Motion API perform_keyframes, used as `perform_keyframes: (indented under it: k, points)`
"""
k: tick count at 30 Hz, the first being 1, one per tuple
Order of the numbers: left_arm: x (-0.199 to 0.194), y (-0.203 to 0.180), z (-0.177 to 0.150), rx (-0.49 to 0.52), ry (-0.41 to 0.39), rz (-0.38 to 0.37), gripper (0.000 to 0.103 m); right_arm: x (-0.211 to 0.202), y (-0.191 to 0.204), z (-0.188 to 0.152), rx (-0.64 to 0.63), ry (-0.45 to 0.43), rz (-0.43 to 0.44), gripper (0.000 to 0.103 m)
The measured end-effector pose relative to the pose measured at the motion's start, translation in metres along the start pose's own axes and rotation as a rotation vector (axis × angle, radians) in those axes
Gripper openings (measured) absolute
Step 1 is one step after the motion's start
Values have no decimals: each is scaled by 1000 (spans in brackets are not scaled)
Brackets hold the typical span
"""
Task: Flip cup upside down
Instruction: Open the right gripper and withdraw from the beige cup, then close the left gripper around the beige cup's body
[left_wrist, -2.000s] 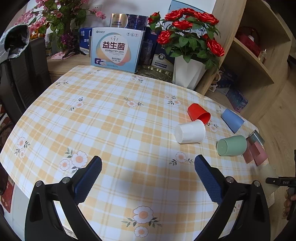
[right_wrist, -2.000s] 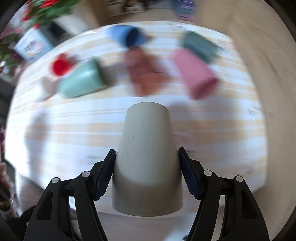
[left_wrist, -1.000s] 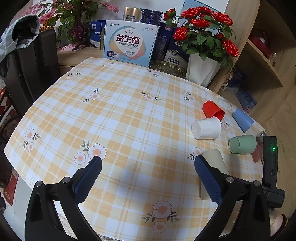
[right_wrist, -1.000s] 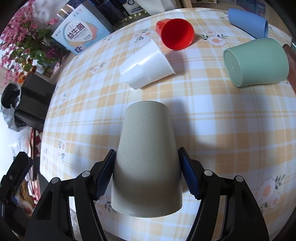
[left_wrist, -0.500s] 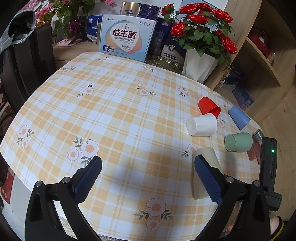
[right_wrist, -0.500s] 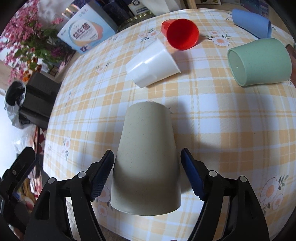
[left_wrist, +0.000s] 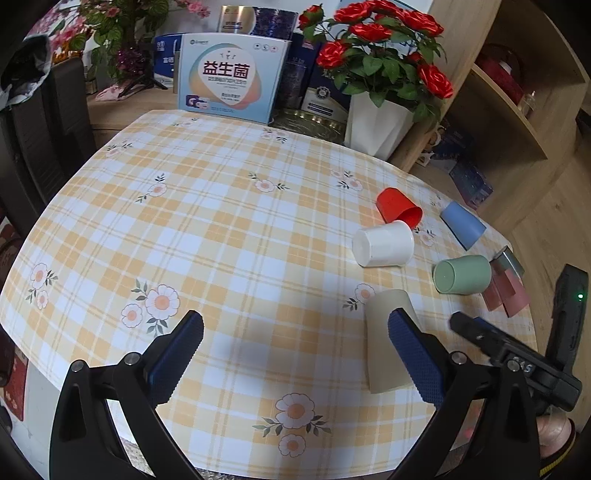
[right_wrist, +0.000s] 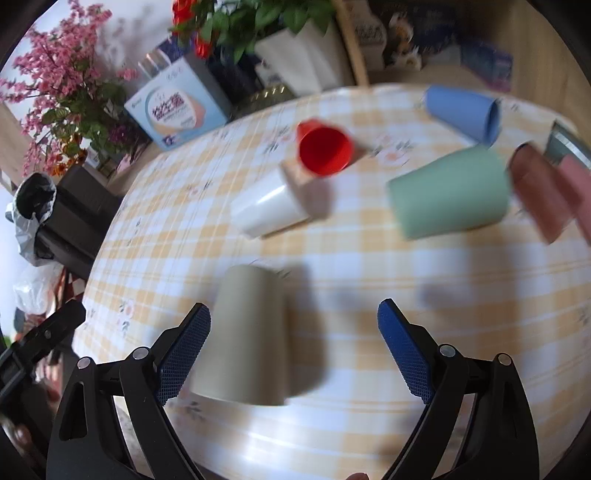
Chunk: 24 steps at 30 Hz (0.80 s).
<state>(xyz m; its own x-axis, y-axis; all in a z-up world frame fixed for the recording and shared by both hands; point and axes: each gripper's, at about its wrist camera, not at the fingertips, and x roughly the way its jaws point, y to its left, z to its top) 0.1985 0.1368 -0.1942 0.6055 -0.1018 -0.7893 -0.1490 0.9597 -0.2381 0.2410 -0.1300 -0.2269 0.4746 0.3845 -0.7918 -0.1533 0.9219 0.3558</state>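
— Checked tablecloth (left_wrist: 221, 229) first: where's the beige cup (right_wrist: 247, 332)?
— Upside down near the front edge.
— Right gripper (right_wrist: 293, 347)?
— Spread wide, holding nothing. Left gripper (left_wrist: 295, 354) likewise. Release looks done; next, probably the green cup (left_wrist: 461, 275).

Both wrist views overlook the same tablecloth (left_wrist: 229, 229).
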Motion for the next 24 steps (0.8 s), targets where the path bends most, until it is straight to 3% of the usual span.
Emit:
perform_keyframes:
  k: [2,8,15,17,20,24]
  points:
    - [2,-5,0,13,7,3,98,-13,-21,-2,19,-23,27,89]
    - [20,-26,4,23,72,-30,98,-35,-81,-11,82,-34,-45,89]
    - [60,-61,12,73,197,-56,97,-45,-129,-23,105,-71,-226,89]
    - [78,-69,16,55,257,-73,96,-43,-144,-25,135,-53,-248,89]
    - [113,-80,24,6,383,-108,84,-42,-157,-28,169,-51,-276,89]
    - [143,-89,30,-16,490,-89,78,-44,-169,-29,182,-54,-283,89]
